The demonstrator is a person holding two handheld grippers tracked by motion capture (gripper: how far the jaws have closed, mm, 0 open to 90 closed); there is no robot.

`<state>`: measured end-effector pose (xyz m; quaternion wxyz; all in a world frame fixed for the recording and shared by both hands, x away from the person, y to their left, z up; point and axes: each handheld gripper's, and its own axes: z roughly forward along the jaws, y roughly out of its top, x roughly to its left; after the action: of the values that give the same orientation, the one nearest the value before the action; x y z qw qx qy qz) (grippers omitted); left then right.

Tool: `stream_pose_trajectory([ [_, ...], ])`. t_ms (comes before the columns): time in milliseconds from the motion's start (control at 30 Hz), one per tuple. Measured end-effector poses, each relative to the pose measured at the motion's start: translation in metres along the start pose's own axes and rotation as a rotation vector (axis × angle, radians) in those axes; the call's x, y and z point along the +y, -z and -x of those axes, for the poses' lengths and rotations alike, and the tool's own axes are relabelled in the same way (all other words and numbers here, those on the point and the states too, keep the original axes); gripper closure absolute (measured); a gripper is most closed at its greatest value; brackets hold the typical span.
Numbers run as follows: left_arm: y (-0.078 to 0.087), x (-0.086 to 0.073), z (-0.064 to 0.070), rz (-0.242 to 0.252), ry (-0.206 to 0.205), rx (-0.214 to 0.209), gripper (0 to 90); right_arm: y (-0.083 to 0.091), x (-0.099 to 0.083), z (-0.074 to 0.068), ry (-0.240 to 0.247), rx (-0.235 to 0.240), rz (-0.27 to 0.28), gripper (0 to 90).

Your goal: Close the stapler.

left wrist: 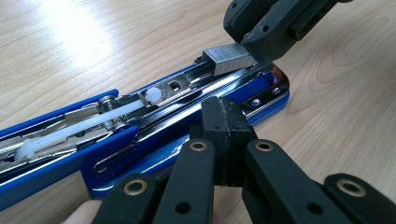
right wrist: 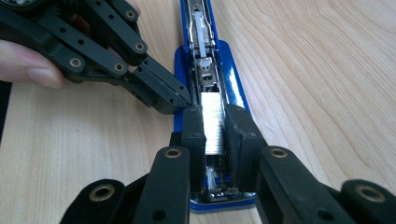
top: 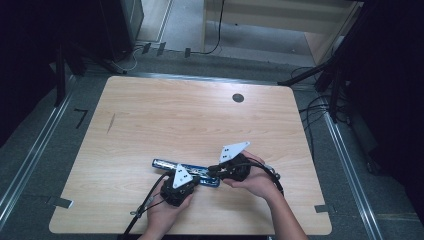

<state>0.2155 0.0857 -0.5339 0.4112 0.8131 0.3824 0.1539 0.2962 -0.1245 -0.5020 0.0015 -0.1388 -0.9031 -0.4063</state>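
Staples (right wrist: pixel 214 122), a silvery block of them, sit clamped between the two black jaws of the right gripper (right wrist: pixel 215 128), which close on the block from either side directly over the open channel of the stapler (right wrist: pixel 233 88). In the left gripper view the same block (left wrist: pixel 229 58) shows beneath the right gripper's jaws, resting at the front end of the shiny metal magazine, tilted slightly rather than lying flat in the track. The left gripper (left wrist: pixel 225 140) has its jaws pressed together with no gap between the pads, their tips set against the blue side of the stapler (left wrist: pixel 154 154) just beside the magazine rail; whether they pinch an edge of it or only press on it I cannot tell. In the right gripper view the left gripper (right wrist: pixel 161 95) comes in from the upper left, its tip touching the stapler's left flank next to the staples, with a fingertip of the person's hand behind it.

Farther out, the stapler lies opened flat, its white pusher rod (left wrist: pixel 84 126) running along the track behind the block. From the high view the blue stapler (top: pixel 167 164) lies lengthwise on the near half of the wooden table (top: pixel 165 110), the left gripper (top: pixel 192 176) and right gripper (top: pixel 212 170) meeting over its right end, a hand wrapped around each. A dark round grommet (top: pixel 238 98) sits well apart near the far edge.
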Motion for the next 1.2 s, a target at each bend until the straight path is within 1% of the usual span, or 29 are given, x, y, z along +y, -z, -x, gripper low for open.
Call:
stream_pose_trajectory([
  [67, 0.0, 0.0, 0.0001, 0.0, 0.0, 0.0, 90.0, 0.0006, 0.0004, -0.0004, 0.0, 0.001, 0.004, 79.8],
  [267, 0.0, 0.0001, -0.0002, 0.0, -0.005, 0.0, 90.0, -0.0005, -0.0004, 0.0002, 0.012, -0.006, -0.013, 79.7],
  [667, 0.0002, 0.0, -0.0003, -0.002, 0.001, 0.0, 90.0, -0.0013, 0.0027, 0.0007, 0.006, -0.005, -0.024, 79.7],
  [1000, 0.0, 0.0, -0.0004, 0.0, 0.001, -0.001, 90.0, -0.0016, 0.004, 0.0018, 0.014, -0.004, -0.03, 79.7],
  [1200, 0.0001, 0.0, -0.0006, -0.001, 0.001, -0.002, 90.0, -0.0011, 0.0034, 0.0031, 0.003, 0.005, -0.029, 79.7],
])
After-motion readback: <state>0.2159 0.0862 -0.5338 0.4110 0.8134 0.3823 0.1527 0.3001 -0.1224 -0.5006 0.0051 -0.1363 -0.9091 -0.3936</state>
